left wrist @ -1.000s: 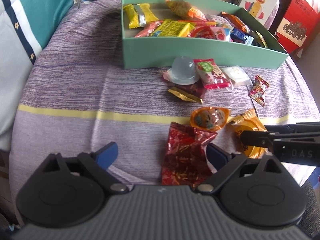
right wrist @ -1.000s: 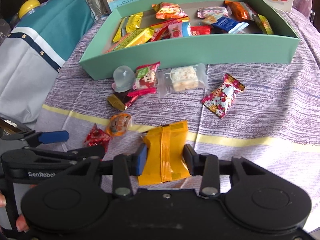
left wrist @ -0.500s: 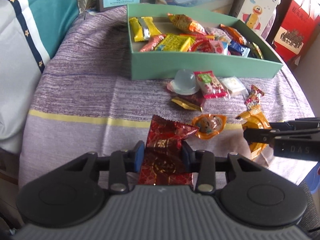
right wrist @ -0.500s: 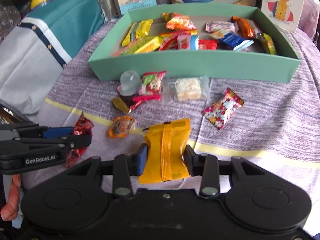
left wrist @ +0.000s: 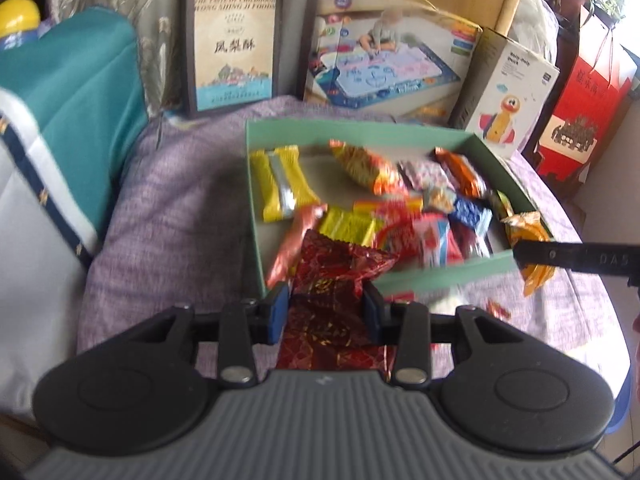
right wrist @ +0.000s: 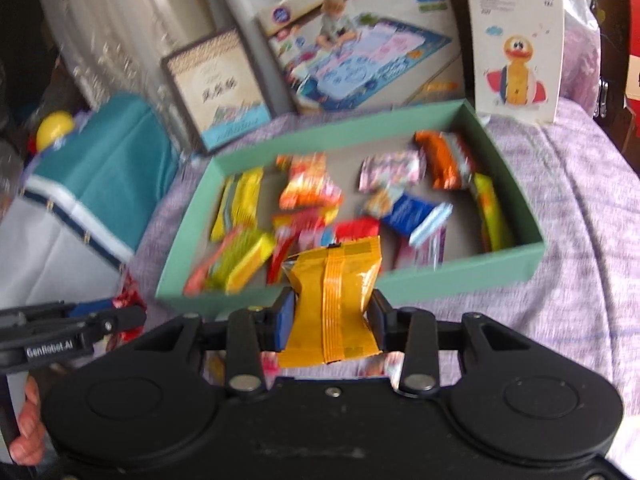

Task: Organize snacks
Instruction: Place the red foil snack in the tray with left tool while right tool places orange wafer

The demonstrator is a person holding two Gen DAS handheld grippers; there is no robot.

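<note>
Both hand-held grippers are up off the purple cloth now vs 0.5 s ago, each w/ its packet lifted and carried toward the green box; the loose snacks that lay ahead of them now sit low, mostly hidden under the gripper bodies. Left hand-held gripper (left wrist: 325,306) is clamped on the red foil packet (left wrist: 332,272), blue pads pinching its middle; packet's top end hangs over the near wall of the green box (left wrist: 440,272), close to its near-left corner. Right hand-held gripper (right wrist: 331,317) is clamped on the orange packet (right wrist: 332,300), held upright, waist squeezed between the pads, top edge level w/ the box's near wall (right wrist: 460,280) around mid-length. In the left wrist view the right gripper's finger comes in from the right edge w/ the orange packet (left wrist: 528,236) at the box's near-right corner. In the right wrist view the left gripper shows at far left, a bit of red foil just beyond its tip. Box interior, ahead of both grippers: yellow bars (left wrist: 280,184) at far left, orange bag (left wrist: 368,164) toward the back, blue packet (right wrist: 408,208) and orange wrapper (right wrist: 444,160) to the right, mixed red/yellow packs near the front wall. Beyond the box stand a framed pastry box (left wrist: 234,48), a play-mat box (left wrist: 384,56) and a duck toy box (left wrist: 512,96). Views blurry w/ motion.
</note>
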